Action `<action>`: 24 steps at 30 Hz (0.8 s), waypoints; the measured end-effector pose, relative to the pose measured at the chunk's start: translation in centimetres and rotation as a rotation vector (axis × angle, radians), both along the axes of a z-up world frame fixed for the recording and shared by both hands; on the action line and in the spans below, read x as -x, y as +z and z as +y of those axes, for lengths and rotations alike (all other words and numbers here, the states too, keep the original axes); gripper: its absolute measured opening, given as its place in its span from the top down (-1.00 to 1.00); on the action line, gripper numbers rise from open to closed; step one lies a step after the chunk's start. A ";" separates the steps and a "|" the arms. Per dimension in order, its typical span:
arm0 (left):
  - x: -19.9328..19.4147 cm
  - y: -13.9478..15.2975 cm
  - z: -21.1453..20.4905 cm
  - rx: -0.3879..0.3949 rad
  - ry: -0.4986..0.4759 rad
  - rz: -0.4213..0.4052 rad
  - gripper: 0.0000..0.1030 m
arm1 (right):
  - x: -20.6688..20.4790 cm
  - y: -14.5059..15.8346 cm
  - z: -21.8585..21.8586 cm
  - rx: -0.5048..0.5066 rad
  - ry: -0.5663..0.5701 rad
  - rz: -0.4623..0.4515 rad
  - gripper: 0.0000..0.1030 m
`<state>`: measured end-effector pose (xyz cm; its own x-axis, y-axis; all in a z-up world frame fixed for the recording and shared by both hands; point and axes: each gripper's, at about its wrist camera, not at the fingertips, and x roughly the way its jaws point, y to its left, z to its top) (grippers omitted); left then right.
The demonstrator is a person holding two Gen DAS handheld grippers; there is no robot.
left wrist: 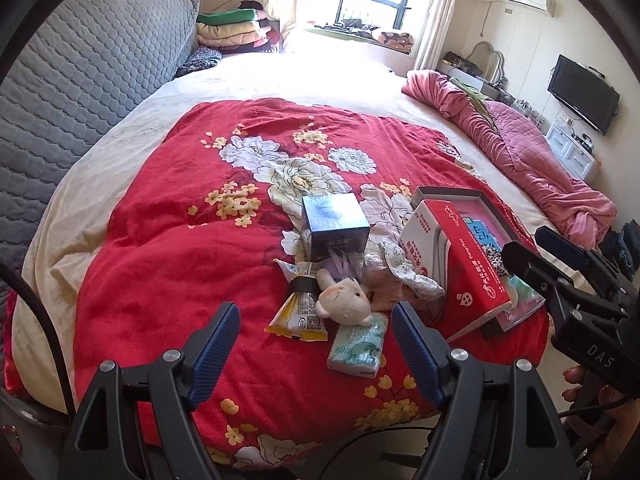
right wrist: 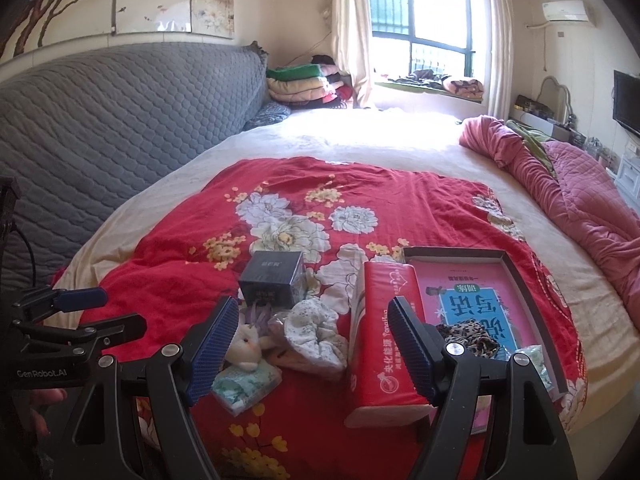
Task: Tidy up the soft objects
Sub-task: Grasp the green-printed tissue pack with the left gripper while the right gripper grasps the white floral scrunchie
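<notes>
Both claws hang spread and empty over a small heap of things on the red quilt point(left wrist: 160, 248); by my reading no pick has begun.

Left wrist view: the left gripper point(left wrist: 316, 340) is spread, nothing between its pads, with the plush bear point(left wrist: 346, 300) and the tissue pack point(left wrist: 358, 346) just beyond its tips, near centre. A yellow sachet point(left wrist: 298, 312) lies left of the bear, a floral cloth point(left wrist: 400, 276) right of it, a dark box point(left wrist: 334, 226) behind. The bear looks limp and slumped. Right wrist view: the right gripper point(right wrist: 314, 346) is spread too, empty; a red pack point(right wrist: 384, 344) leans on the tray point(right wrist: 528, 292), where a leopard scrunchie point(right wrist: 472, 338) lies. Next likely calls for lowering onto one soft item and closing squarely.
</notes>
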<state>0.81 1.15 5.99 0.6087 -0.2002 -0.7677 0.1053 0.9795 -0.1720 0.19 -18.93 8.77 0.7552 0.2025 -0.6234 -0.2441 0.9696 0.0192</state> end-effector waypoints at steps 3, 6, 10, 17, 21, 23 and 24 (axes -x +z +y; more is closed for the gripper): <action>0.0 -0.3 -0.1 -0.006 0.002 0.008 -0.50 | 0.0 -0.3 0.2 0.003 0.012 0.009 -0.52; 0.0 -0.6 -0.3 -0.013 0.004 0.012 -0.50 | 0.1 -0.8 0.4 0.004 0.022 0.020 -0.52; -0.1 -1.0 -0.3 -0.016 0.006 0.020 -0.50 | 0.0 -1.4 0.6 0.011 0.027 0.028 -0.52; -0.4 -2.6 -0.7 -0.014 -0.004 0.059 -0.50 | -0.3 -2.7 0.5 0.024 0.030 0.051 -0.52; -0.6 -4.1 -1.0 -0.010 -0.020 0.091 -0.50 | -0.6 -3.5 0.4 0.032 0.026 0.067 -0.52; -0.7 -4.7 -1.2 -0.001 -0.030 0.105 -0.50 | -0.7 -3.9 0.3 0.033 0.026 0.073 -0.52; -0.7 -5.0 -1.3 0.003 -0.036 0.114 -0.50 | -0.8 -4.1 0.2 0.037 0.026 0.075 -0.52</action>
